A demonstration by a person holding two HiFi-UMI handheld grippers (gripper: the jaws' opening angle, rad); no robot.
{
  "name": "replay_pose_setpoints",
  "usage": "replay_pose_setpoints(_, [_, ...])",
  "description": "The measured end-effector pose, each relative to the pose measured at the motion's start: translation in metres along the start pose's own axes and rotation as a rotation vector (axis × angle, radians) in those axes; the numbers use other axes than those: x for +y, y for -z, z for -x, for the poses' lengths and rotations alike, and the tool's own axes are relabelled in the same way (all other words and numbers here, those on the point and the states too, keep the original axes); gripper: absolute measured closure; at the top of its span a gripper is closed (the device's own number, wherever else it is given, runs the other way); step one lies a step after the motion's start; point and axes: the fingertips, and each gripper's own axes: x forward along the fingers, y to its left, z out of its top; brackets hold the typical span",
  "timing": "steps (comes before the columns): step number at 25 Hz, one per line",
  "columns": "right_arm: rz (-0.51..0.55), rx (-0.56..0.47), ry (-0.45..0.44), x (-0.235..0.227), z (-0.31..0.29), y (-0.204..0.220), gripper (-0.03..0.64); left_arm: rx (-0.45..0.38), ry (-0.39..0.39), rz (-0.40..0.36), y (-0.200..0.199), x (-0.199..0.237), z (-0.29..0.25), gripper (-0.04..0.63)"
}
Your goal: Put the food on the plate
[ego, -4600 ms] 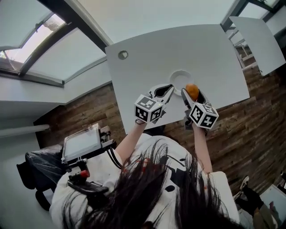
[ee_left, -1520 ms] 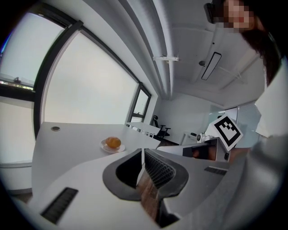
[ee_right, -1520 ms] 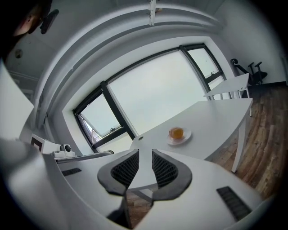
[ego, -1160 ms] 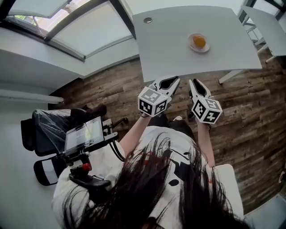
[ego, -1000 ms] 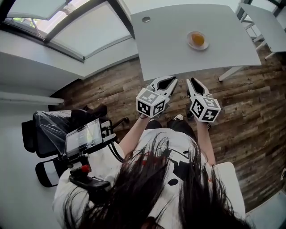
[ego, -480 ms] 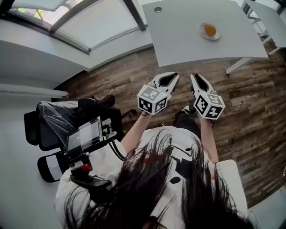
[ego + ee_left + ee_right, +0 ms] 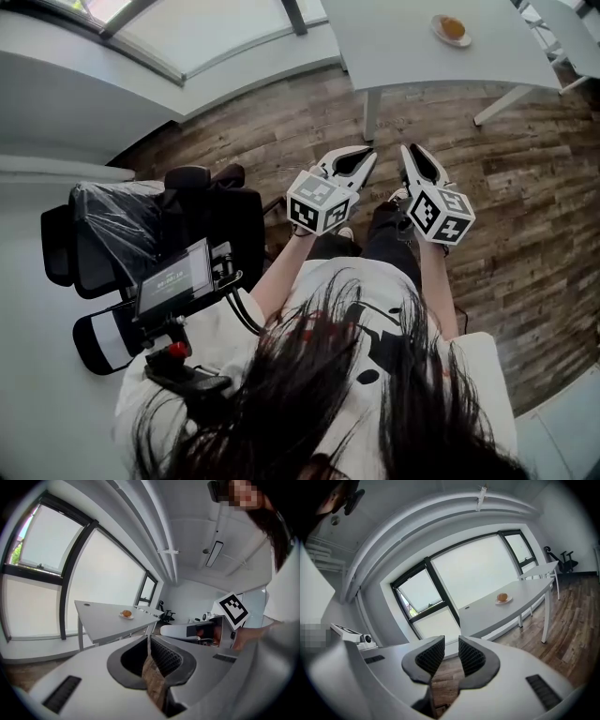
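resting on the desk (image 7: 403,47): orange food (image 7: 452,26) on its plate (image 7: 441,38). left hand-held gripper (image 7: 366,154) and right hand-held gripper (image 7: 408,150) hover clenched, empty.

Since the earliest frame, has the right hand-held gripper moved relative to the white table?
Yes. The right hand-held gripper has backed away from the white table: then over its near edge, now brown plank floor lies between them.
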Motion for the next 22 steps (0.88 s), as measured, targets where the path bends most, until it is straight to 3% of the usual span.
replay_pose_setpoints(6, [-0.016, 0.002, 0.031, 0.024, 0.041, 0.029, 0.518, 0.005, 0.028, 0.011, 0.020, -0.027, 0.037, 0.589])
replay_pose_setpoints(12, [-0.008, -0.013, 0.029, 0.036, 0.066, 0.032, 0.518, -0.023, 0.044, -0.004, 0.013, -0.050, 0.049, 0.589])
replay_pose_setpoints(22, [0.004, -0.032, 0.007, 0.023, 0.122, 0.030, 0.518, -0.040, 0.029, 0.001, 0.020, -0.108, 0.045, 0.589])
